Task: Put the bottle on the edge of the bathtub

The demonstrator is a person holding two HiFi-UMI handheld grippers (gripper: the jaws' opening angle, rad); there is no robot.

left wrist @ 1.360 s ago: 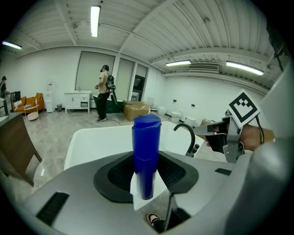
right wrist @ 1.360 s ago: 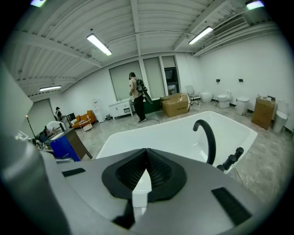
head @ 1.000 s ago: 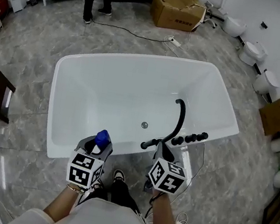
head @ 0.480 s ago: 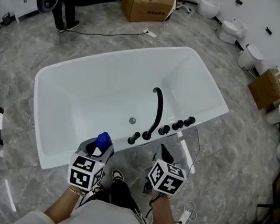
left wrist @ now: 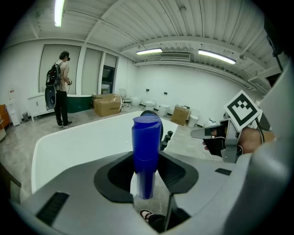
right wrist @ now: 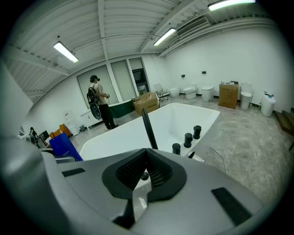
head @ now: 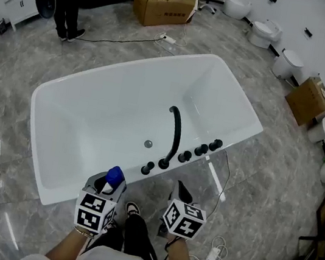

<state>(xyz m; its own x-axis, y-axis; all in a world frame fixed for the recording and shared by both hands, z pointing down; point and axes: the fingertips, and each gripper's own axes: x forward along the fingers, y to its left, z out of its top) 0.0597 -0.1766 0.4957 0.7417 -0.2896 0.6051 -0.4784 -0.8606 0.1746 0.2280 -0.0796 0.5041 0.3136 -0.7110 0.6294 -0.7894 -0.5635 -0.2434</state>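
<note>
bottle (left wrist: 147, 137), one, blue-capped, clamped in left gripper (left wrist: 146, 176); right gripper (right wrist: 146, 167) jaws together, empty; one bathtub (head: 83, 125) ahead.

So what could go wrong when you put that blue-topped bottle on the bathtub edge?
1. The bottle in the left gripper is tall and slim, and the bathtub rim looks narrow, so it might tip into the tub or onto the floor.
2. The black taps stand on that same edge; setting it too near could knock it over.
</note>
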